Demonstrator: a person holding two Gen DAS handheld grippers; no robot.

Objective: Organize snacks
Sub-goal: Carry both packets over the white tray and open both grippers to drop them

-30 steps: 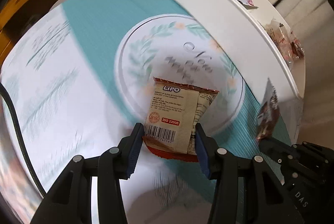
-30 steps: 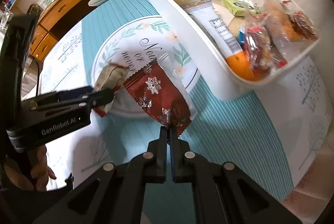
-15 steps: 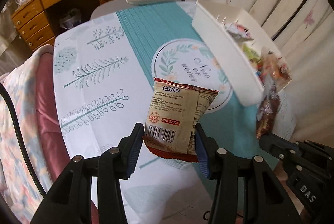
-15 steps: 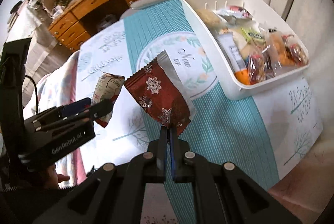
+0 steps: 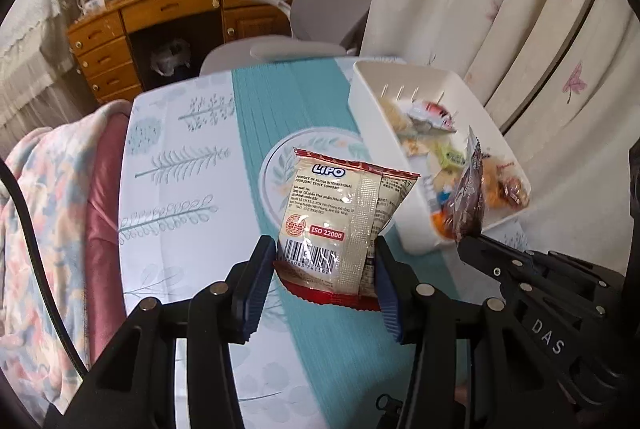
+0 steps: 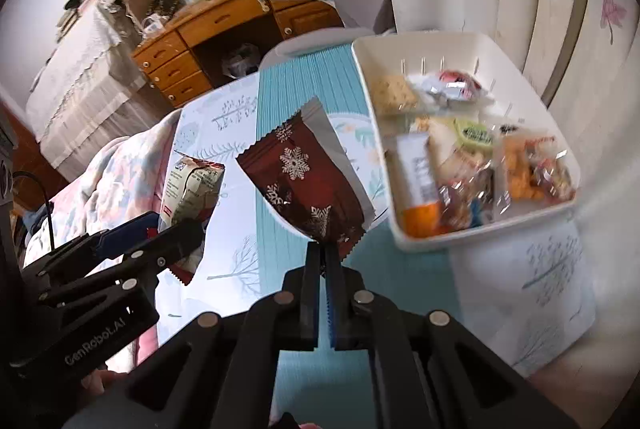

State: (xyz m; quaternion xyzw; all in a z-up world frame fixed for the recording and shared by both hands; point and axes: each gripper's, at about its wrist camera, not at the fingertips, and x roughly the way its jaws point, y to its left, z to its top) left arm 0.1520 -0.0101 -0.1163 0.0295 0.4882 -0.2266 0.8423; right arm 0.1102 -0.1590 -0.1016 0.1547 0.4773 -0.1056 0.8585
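wooden desk (image 5: 168, 13) | grey chair (image 5: 320, 9) | floral curtains (image 5: 480, 9)

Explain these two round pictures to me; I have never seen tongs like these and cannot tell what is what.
There is no robot here. A person holds one pair of black tongs in each hand, and a wide-angle camera on each looks along its fingers, hence the round, bent pictures.

The left tongs grip a beige Lipo snack packet by its sides. The right tongs pinch a dark red packet with snowflakes by its bottom edge. Each view also shows the other tongs at its side.

Both packets are held in the air above a table with a teal and white cloth. On it stands a white bin already holding many wrapped snacks.
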